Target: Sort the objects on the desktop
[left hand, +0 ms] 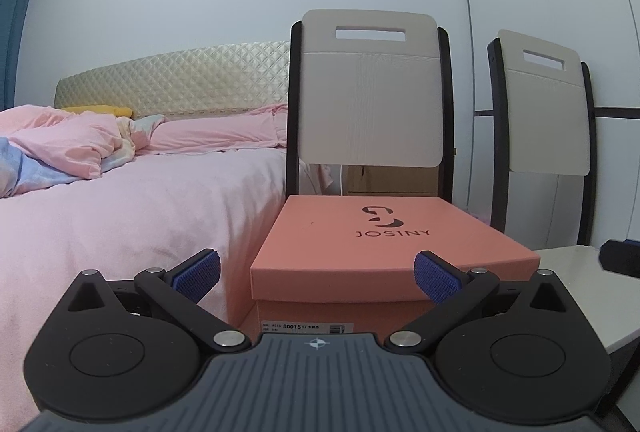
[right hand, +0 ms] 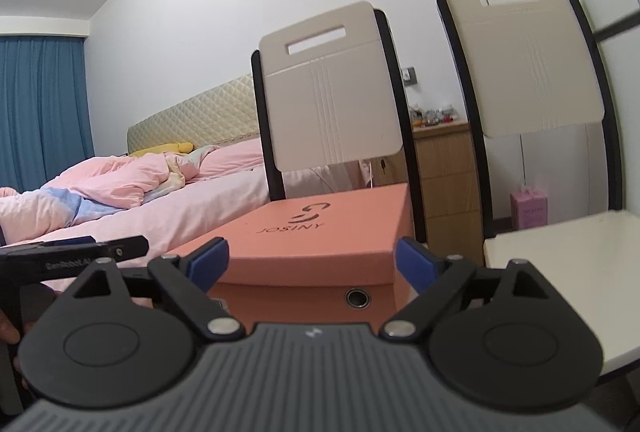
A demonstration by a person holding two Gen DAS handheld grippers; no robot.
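Both your hand-held grippers, left point(left hand: 316, 274) and right point(right hand: 310, 264), gape empty | shoe box point(left hand: 384, 244) dead ahead, long axis probably running away from you

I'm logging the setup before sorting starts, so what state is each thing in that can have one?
Left gripper: open, holding nothing.
Right gripper: open, holding nothing.
JOSINY shoe box: lid on, closed, sitting on the nearer chair.
Nearer chair: upright, seat taken up by the box.
Second chair: upright, nothing seen on its seat.
Bed: unmade, pink duvet rumpled.
Blue curtain: drawn.
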